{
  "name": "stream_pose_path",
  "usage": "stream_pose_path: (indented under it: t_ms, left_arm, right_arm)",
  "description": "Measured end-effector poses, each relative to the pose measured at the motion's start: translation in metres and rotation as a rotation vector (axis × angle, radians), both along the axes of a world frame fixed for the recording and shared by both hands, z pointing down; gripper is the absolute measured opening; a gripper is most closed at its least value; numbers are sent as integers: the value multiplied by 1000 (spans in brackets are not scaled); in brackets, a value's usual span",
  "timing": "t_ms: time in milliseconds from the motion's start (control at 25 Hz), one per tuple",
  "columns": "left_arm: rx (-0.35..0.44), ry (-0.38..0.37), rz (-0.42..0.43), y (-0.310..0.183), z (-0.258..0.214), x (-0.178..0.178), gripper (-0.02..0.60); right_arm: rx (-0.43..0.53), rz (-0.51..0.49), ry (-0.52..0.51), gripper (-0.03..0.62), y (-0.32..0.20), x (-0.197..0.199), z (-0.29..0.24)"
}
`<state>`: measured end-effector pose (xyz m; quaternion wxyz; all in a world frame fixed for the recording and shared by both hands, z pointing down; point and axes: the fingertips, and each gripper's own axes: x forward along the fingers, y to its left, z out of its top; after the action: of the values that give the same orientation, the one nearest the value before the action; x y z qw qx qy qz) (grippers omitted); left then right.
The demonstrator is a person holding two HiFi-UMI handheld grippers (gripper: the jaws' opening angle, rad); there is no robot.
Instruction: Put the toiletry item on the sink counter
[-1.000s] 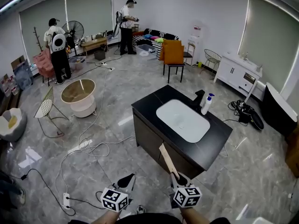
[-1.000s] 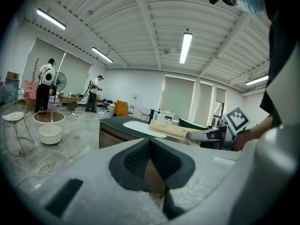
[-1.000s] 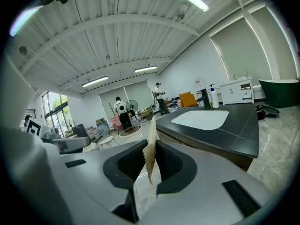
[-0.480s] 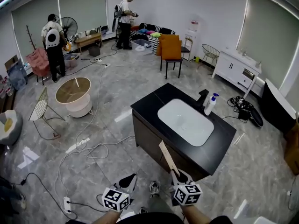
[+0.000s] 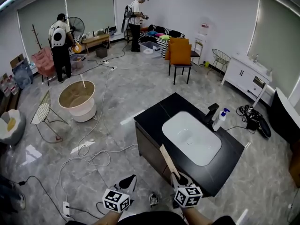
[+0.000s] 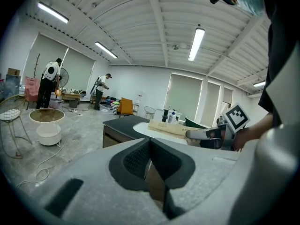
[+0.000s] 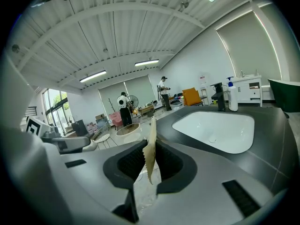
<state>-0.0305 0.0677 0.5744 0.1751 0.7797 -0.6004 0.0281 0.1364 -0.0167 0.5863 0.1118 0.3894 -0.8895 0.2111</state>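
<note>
Two jaws of the right gripper (image 7: 149, 165) are clamped on a flat tan packet (image 7: 151, 144), which stands on edge between the pads and juts forward and upward past their tips, toward the near edge of the black tabletop (image 5: 157, 118). Beside it, the left gripper (image 6: 150, 165) has its jaws pressed together with nothing between them. Both grippers are held low and side by side, tipped slightly downward. Ahead of the right jaws lies the white basin (image 7: 218, 130), with a black faucet (image 7: 219, 97) and spray bottle (image 7: 231, 95) beyond it.
</note>
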Motion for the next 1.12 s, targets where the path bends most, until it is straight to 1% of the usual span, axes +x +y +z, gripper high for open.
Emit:
stream_pose_path:
  t_ms: [240, 400, 640, 840, 960, 1120]
  left_arm:
    - [13, -14, -27, -61, -3, -5, 2]
    - [9, -35, -48, -91, -2, -7, 2]
    - [16, -34, -87, -116, 2, -19, 2]
    - [3, -16, -121, -127, 8, -38, 2]
    - [1, -5, -115, -139, 11, -57, 2]
    - [-14, -6, -62, -164, 9, -77, 2]
  right_arm:
    - [11, -26, -3, 58, -63, -9, -1]
    - [19, -43, -6, 58, -98, -13, -3]
    - [17, -62, 8, 58, -135, -23, 7]
    - [10, -66, 16, 58, -157, -39, 13]
    - [10, -52, 24, 58, -170, -56, 14]
    - [3, -2, 49, 58, -187, -69, 12]
